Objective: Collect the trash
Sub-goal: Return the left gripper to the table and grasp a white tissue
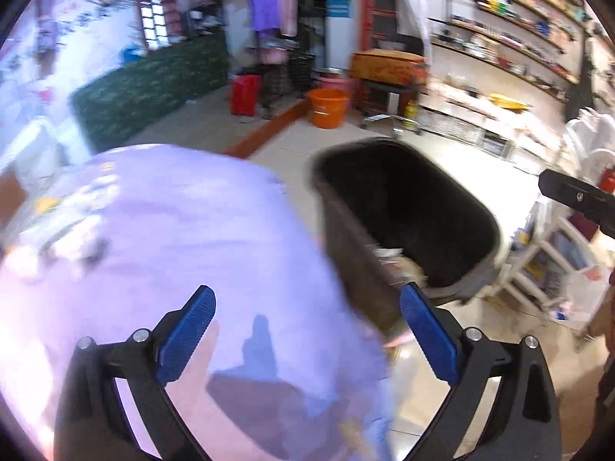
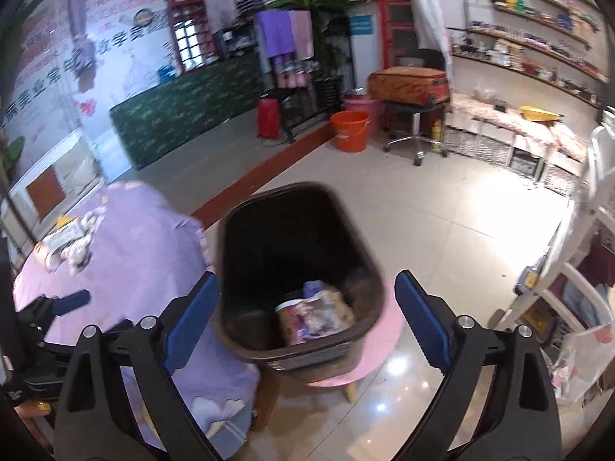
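A dark trash bin [image 2: 296, 265] stands on a pink stool [image 2: 369, 353] beside a table with a lilac cloth [image 2: 134, 246]. Crumpled wrappers [image 2: 313, 315] lie in the bin's bottom. My right gripper [image 2: 307, 319] is open and empty, hovering above the bin's mouth. My left gripper [image 1: 307, 338] is open and empty over the lilac cloth [image 1: 184, 238], with the bin [image 1: 403, 223] just to its right. Loose trash [image 2: 67, 244] lies at the table's far left; it also shows blurred in the left wrist view [image 1: 61, 234]. The left gripper shows in the right view [image 2: 57, 307].
An orange bucket [image 2: 349, 130] and a rolling stool [image 2: 415, 142] stand on the tiled floor behind. A green-covered counter [image 2: 184, 107] lines the back left. A white rack [image 2: 569, 253] stands at the right. Wall shelves [image 2: 530, 46] run along the back right.
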{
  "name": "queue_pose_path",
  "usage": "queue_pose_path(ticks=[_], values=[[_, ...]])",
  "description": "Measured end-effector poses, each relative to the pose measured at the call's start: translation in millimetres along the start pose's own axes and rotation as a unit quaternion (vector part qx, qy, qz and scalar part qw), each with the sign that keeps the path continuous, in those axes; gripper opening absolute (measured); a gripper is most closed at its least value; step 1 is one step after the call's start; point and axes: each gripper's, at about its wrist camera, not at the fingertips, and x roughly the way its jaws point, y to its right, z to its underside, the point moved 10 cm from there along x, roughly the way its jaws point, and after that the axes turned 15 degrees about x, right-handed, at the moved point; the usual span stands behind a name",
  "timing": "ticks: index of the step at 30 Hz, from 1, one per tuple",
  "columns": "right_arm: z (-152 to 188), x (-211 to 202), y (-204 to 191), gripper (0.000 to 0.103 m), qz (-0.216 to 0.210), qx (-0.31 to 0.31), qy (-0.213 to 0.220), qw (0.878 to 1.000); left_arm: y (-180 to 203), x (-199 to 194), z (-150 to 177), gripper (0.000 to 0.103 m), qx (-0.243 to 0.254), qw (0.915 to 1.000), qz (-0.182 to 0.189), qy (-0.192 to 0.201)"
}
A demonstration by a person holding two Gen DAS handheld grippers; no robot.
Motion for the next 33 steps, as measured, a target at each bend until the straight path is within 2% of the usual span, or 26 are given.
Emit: queue_pose_path(ticks=[3,7,10,13,15,18,21,27,33], values=[[18.6,12.7,-29.8,0.091,-0.026,-0.019,-0.027,0.999,-36.2,-14.8,27.7,0.096,-0.021,0.9987,-0.045,-0.013],[48.3,24.1,-75.4,0.091,-0.063,-0.051,-0.060,0.995,-86.7,-31.5,70.4,0.096,-0.067,0.9933,-0.086,-0.039],[69.2,30.3,-105.0,0.091,-0.086,-0.079,-0.080,0.990,-127.4,-46.0,106.7,0.096,-0.115,0.9835,-0.124,-0.064],[86.9,34.5,-125.7,0.091,-0.100,-0.099,-0.098,0.985,-160.1,-59.3,137.8,0.096,-0.165,0.9723,-0.150,-0.072],[98.2,35.6,-140.2,0.091,-0.109,-0.113,-0.108,0.982,-178.4,-64.4,158.2,0.095,-0.183,0.9659,-0.162,-0.086],[110.5,35.8,-158.4,0.091,-0.120,-0.135,-0.120,0.976,-202.0,-67.1,182.2,0.089,-0.202,0.9562,-0.180,-0.112],[119.0,33.9,-174.4,0.091,-0.129,-0.155,-0.127,0.971,-223.1,-65.4,197.7,0.085,-0.227,0.9509,-0.172,-0.121],[132.6,32.7,-202.4,0.091,-0.141,-0.183,-0.138,0.963,-250.5,-41.0,216.2,0.071,-0.262,0.9458,-0.135,-0.137],[144.1,33.8,-217.5,0.091,-0.145,-0.207,-0.147,0.956,-247.5,-34.4,215.9,0.042,-0.279,0.9445,-0.113,-0.131]])
